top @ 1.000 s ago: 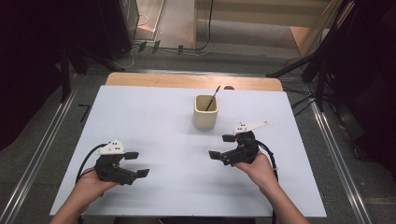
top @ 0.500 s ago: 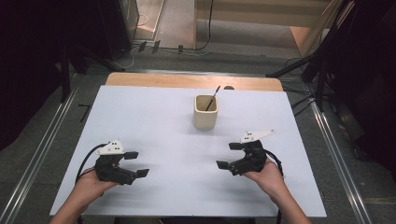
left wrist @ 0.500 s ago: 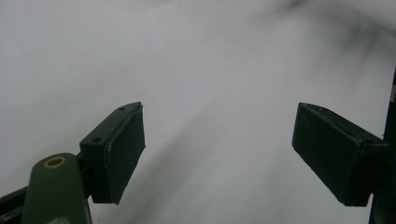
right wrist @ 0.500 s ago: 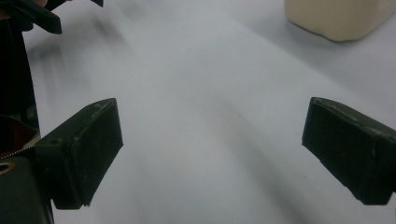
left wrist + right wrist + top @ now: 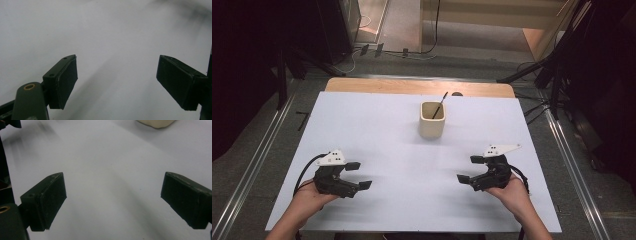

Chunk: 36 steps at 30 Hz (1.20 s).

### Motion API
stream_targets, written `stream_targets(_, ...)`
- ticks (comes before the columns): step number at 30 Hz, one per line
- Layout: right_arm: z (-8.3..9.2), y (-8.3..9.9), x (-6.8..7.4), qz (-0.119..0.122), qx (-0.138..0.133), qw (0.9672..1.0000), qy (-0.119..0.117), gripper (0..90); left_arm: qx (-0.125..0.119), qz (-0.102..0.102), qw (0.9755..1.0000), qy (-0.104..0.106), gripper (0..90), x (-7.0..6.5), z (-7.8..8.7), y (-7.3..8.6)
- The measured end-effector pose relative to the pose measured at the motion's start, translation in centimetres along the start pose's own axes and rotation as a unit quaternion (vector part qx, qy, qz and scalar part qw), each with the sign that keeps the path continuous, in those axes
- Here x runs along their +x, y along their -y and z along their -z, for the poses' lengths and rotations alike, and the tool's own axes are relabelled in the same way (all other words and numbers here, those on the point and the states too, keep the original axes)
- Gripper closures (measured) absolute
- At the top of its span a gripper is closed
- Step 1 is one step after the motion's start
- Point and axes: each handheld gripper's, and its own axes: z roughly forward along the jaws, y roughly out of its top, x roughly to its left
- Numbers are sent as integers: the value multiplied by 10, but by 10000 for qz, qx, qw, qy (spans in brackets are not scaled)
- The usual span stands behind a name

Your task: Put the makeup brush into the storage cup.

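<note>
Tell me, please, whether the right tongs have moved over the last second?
Yes. The right tongs have drawn back toward the person and slightly rightward, farther from the cream cup, which has stayed put on the white table.

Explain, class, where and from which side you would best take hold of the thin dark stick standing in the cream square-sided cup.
Grip the thin dark stick on the upper end that juts above the rim of the cream square-sided cup, coming from above. It leans up toward the far right corner, so only that part is free; the cup's walls hide the rest. The open right tool looks best placed for it.
</note>
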Motion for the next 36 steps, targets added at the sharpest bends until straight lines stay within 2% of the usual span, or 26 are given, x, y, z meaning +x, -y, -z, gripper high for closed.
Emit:
stream_targets(7,8,6,-5,-113,-83,9999,-33,77,8,5,10000,6,175,0,0,0)
stream_targets(19,12,11,-12,28,-58,9999,143,97,11,7,10000,2,175,0,0,1)
stream_targets(36,9,11,-11,74,62,9999,103,99,4,21,10000,13,175,1,-1,0)
